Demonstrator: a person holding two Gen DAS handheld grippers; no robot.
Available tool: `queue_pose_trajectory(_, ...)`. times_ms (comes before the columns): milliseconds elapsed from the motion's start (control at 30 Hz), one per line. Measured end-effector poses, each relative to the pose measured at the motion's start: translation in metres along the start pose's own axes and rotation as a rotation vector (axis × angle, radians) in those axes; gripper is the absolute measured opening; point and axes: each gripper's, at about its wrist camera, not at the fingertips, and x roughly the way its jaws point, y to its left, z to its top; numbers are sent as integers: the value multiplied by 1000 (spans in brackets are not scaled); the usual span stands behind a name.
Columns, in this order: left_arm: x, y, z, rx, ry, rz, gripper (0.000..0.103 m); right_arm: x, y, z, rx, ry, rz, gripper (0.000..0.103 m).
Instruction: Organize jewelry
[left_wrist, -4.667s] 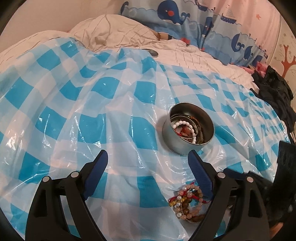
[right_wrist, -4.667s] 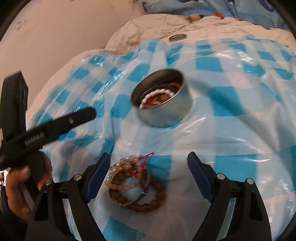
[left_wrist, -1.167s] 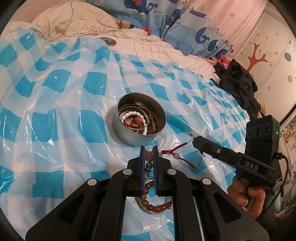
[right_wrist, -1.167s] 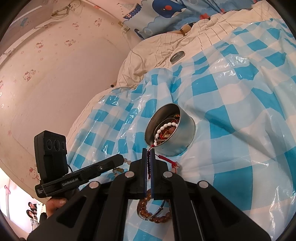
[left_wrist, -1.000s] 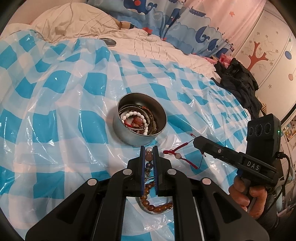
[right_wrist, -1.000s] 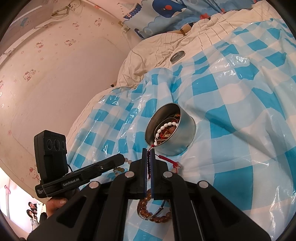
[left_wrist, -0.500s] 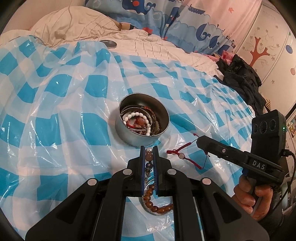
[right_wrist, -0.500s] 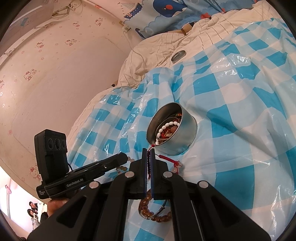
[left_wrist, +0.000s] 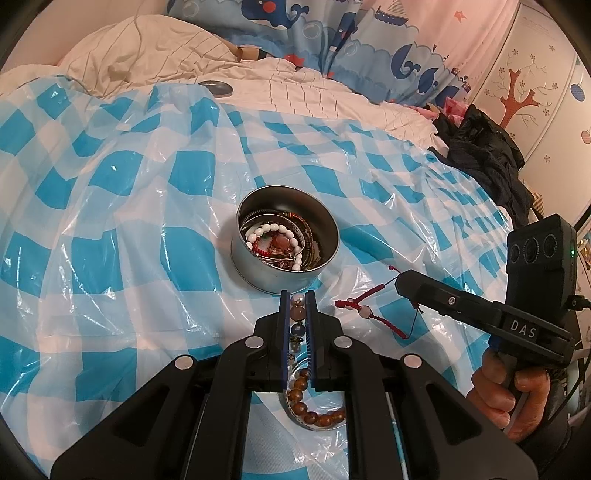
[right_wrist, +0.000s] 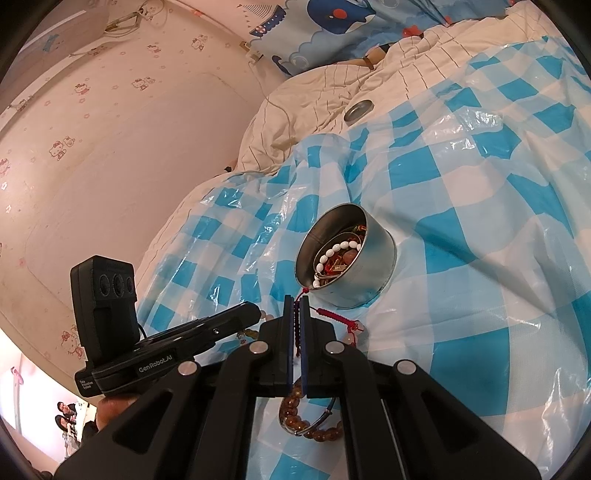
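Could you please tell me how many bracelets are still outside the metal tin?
3: a pastel beaded bracelet in the left claw, a red cord bracelet held by the right claw, and a brown beaded bracelet lying below them. A thin bangle may lie alongside it.

Bed (left_wrist: 332, 107) wearing blue-checked plastic sheet (left_wrist: 122, 206), metal tin (left_wrist: 284, 243) sitting mid-sheet, brown bead bracelet (left_wrist: 314, 406) lying near, lid (left_wrist: 216, 88) resting far.

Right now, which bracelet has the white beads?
The white bead bracelet lying inside the metal tin. The brown bead bracelet lies outside on the checked sheet, and the red cord bracelet is mostly string.
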Motion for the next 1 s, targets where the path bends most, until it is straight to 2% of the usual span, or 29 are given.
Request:
queue_pose_trajectory(667,1,-2,1,2,-1,2,7,0,0,0,1,1,6,3)
queue_pose_trajectory(1000,-1,-15,7,48,-22,6,7,1,8,-7,-5,-11,1,3)
